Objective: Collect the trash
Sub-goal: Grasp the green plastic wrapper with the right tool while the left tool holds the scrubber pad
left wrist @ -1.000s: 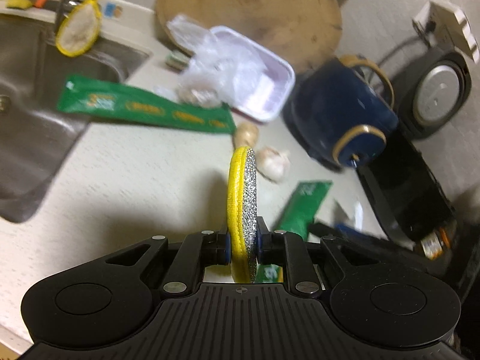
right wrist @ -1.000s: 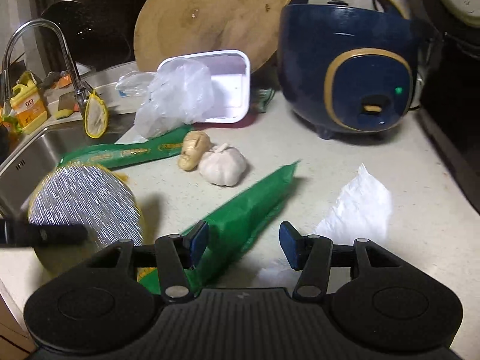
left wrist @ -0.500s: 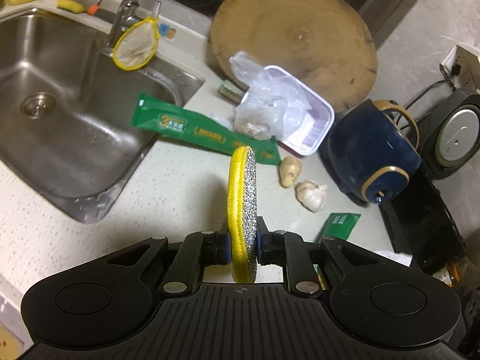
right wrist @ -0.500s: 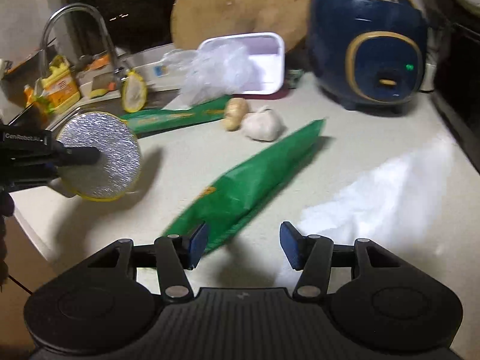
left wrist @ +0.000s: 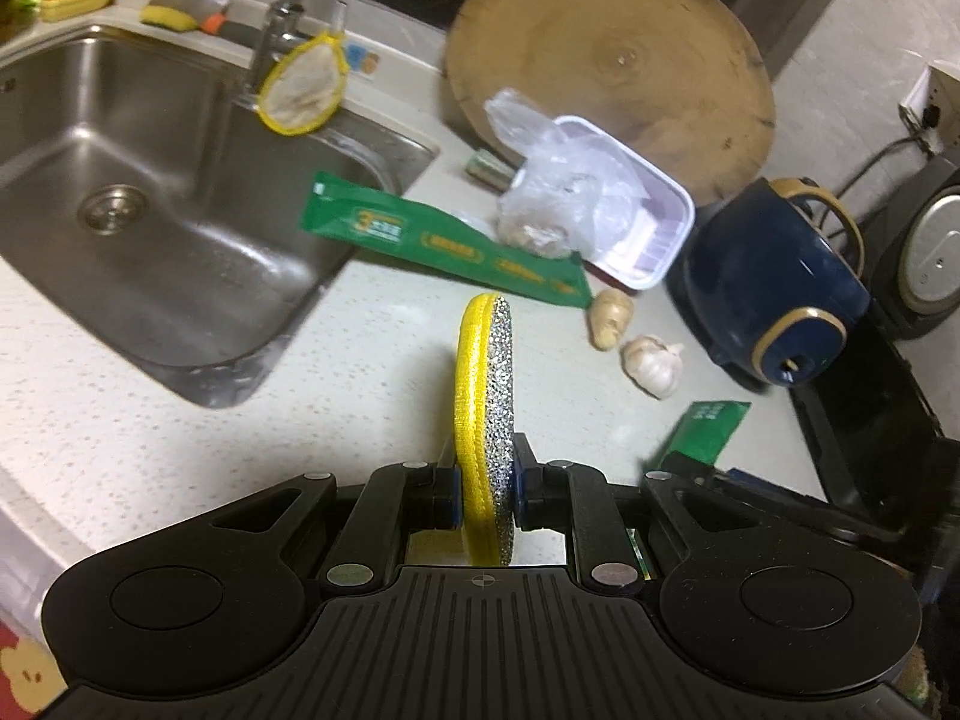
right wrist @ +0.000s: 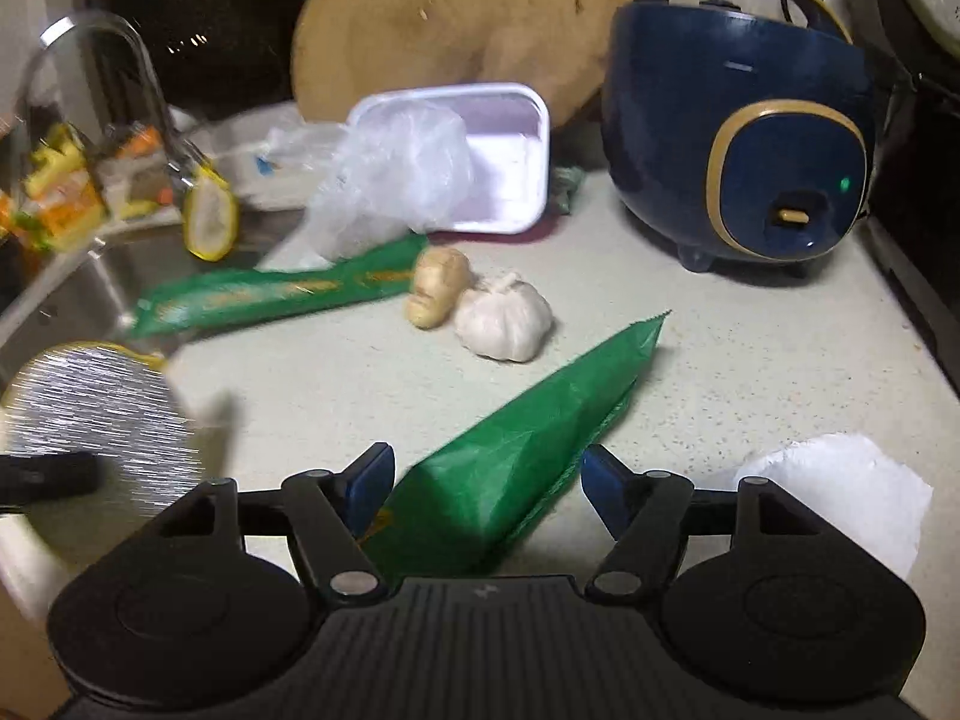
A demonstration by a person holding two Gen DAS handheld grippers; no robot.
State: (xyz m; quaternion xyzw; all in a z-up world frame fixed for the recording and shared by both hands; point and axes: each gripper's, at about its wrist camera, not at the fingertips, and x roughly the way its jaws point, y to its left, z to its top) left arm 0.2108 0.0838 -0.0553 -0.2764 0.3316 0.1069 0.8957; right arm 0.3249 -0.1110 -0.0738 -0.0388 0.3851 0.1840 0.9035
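Two green wrappers lay on the pale speckled counter (right wrist: pixel 750 360): the nearer green wrapper (right wrist: pixel 528 450) ran lengthwise between the right gripper (right wrist: pixel 486 483)'s blue pads, which had just been spreading wider and pressed on nothing; the second green wrapper (left wrist: pixel 444 243) stretched from the rim of the steel sink (left wrist: pixel 150 210) toward one piece of ginger (right wrist: pixel 435 285) and one garlic bulb (right wrist: pixel 504 315), the two touching; one crumpled white paper (right wrist: pixel 840 498) sat to the right of the open tongs; the left gripper (left wrist: pixel 485 498) was clamped on one round scouring pad (left wrist: pixel 486 408), yellow-edged with a silver face, held upright on its edge; behind them one white foam tray (right wrist: pixel 510 168) with a clear plastic bag (right wrist: pixel 396 180) spilling from it rested beside one blue rice cooker (right wrist: pixel 738 120); one round wooden board (left wrist: pixel 606 60) leaned at the back; a second yellow-rimmed pad (left wrist: pixel 300 87) hung at the tap (left wrist: pixel 279 30).
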